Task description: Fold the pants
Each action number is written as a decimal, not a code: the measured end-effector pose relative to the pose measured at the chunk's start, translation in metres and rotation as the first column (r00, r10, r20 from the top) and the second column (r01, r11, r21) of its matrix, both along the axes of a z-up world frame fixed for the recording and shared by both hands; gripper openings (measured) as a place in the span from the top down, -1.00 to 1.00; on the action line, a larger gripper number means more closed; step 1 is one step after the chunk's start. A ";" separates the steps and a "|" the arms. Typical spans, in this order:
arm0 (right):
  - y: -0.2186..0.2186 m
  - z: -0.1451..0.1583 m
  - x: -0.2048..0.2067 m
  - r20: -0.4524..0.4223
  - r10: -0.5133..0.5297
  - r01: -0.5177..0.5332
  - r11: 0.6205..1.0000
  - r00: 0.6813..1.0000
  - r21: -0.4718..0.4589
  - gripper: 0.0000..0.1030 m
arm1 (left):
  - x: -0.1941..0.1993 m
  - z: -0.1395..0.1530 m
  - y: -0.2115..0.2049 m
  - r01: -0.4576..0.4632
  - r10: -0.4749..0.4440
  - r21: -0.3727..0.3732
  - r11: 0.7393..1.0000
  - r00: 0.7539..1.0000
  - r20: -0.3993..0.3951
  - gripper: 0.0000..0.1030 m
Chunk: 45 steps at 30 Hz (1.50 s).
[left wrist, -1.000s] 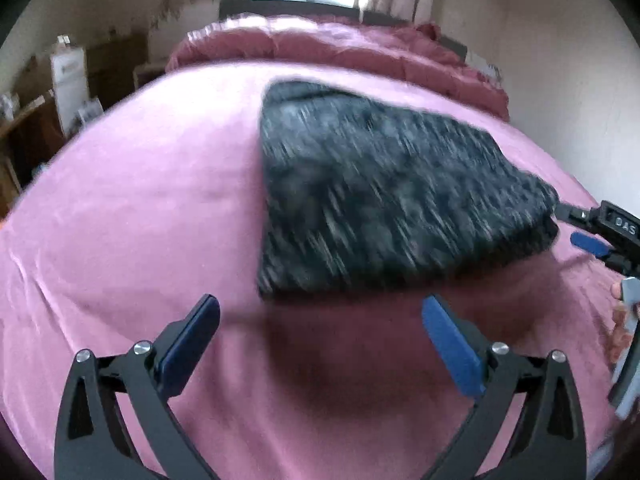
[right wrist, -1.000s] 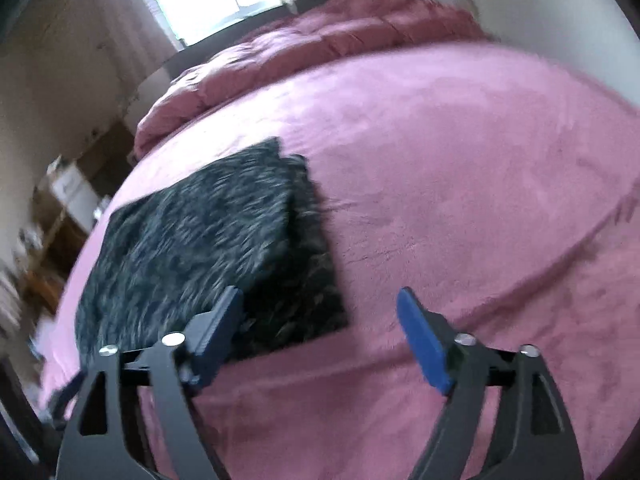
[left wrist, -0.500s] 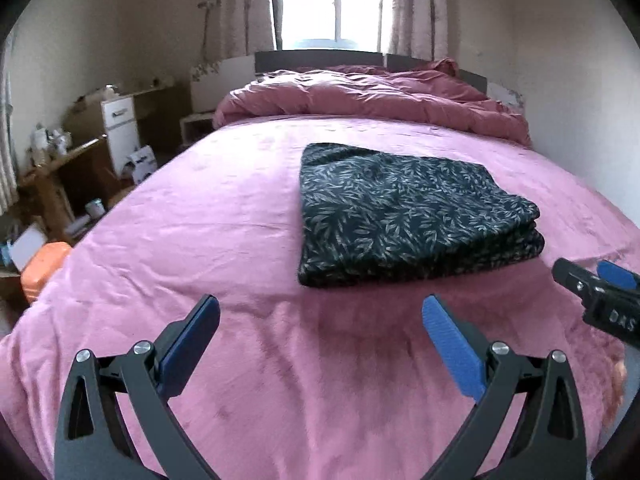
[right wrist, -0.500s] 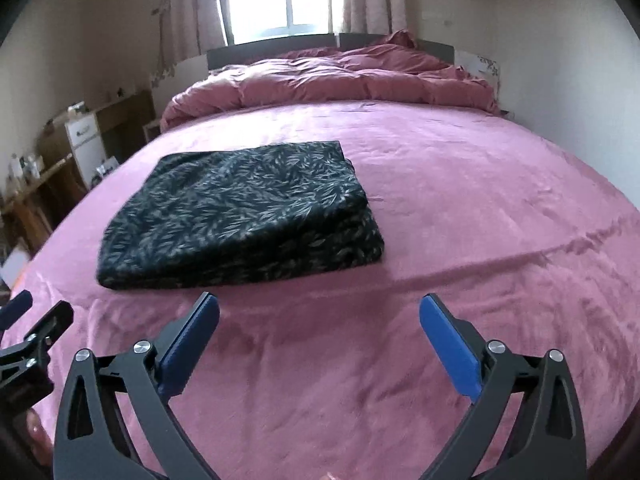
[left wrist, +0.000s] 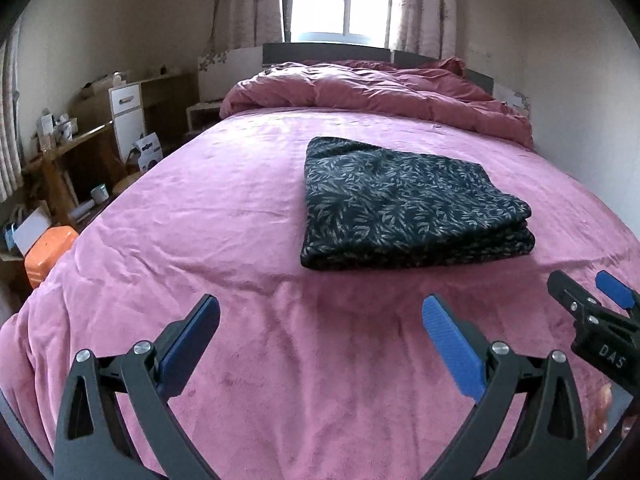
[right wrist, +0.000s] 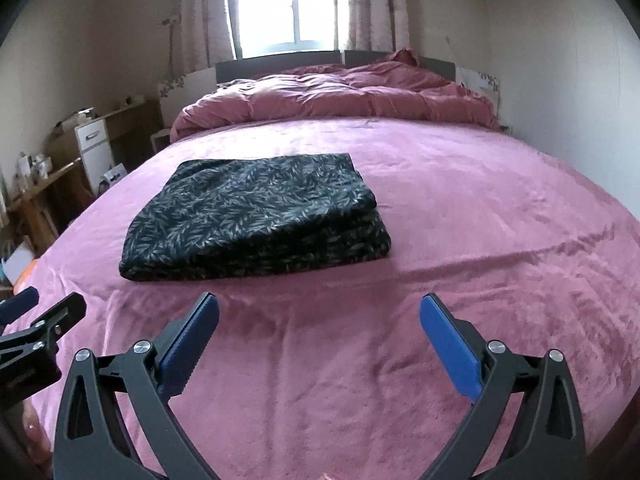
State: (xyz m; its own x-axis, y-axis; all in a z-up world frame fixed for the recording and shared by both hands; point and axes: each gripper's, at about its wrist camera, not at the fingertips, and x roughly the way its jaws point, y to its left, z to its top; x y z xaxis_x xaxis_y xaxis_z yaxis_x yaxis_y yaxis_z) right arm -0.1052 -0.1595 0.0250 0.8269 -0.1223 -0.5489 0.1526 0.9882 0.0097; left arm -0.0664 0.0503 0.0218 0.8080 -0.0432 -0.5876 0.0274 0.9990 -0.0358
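While I hold my left gripper (left wrist: 320,320) and right gripper (right wrist: 319,318) with fingers spread wide and empty above the near pink blanket (left wrist: 248,216), the folded pants (left wrist: 404,204) lie flat mid-bed ahead, apart from both. Farther off, a bunched duvet (right wrist: 332,96) lies below the window (right wrist: 280,4).
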 end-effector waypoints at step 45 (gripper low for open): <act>-0.004 -0.002 0.000 -0.024 0.005 -0.004 0.998 1.000 0.055 -0.93 | -0.002 -0.005 -0.009 0.020 -0.020 -0.002 1.000 0.998 -0.059 -0.96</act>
State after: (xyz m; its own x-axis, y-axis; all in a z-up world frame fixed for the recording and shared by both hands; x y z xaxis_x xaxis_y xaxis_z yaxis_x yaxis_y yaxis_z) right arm -0.1054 -0.1639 0.0226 0.8135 -0.0877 -0.5749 0.1489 0.9870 0.0601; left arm -0.0685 0.0417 0.0170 0.7712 -0.0593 -0.6338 0.0447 0.9982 -0.0390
